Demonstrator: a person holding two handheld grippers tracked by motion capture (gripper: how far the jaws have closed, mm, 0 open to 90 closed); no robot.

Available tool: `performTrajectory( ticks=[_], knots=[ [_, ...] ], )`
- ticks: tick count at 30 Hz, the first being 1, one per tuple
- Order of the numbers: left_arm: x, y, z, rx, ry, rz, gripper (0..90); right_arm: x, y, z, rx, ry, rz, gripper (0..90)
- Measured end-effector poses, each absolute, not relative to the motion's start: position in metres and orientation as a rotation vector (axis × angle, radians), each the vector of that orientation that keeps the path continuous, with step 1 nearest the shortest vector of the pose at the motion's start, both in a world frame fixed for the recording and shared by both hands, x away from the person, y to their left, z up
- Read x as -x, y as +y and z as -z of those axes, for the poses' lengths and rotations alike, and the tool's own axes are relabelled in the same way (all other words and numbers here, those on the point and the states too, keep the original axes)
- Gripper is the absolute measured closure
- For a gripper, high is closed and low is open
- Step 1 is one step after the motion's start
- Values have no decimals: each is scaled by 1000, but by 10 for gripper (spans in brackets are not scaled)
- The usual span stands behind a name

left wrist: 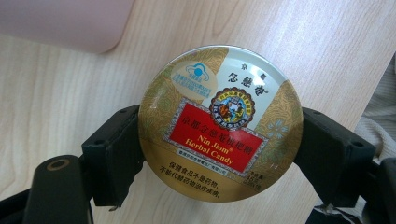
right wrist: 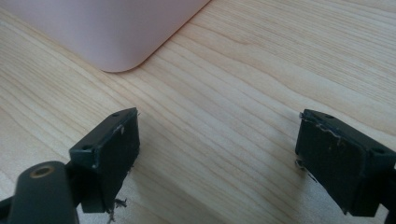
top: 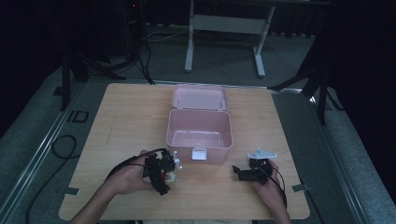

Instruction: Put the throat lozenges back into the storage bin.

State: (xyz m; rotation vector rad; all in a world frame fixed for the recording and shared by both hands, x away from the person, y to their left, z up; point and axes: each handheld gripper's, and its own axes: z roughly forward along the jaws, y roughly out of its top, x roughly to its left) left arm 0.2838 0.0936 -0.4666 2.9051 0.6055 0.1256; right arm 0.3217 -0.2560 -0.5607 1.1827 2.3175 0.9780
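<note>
1. Wooden table [top: 121,121]: bare light top.
2. Pink box [top: 200,128]: at table centre, lid open.
3. Your right gripper [top: 237,171]: jaws spread, holding nothing.
4. Your left gripper [top: 169,179]: jaws pinching the round candy tin [left wrist: 220,122], just front-left of the box.

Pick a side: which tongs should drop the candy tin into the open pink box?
Left. The left tongs already clamp the candy tin, beside the pink box. The right tongs are open, holding nothing.
</note>
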Motion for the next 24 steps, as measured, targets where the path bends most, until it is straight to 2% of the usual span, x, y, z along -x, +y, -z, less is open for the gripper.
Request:
performTrajectory(
  ticks=[24],
  knots=[
    [-294,107,429,-2856,637,-144,209,-322,-256,561,-1183,2318,-978,135]
  ],
)
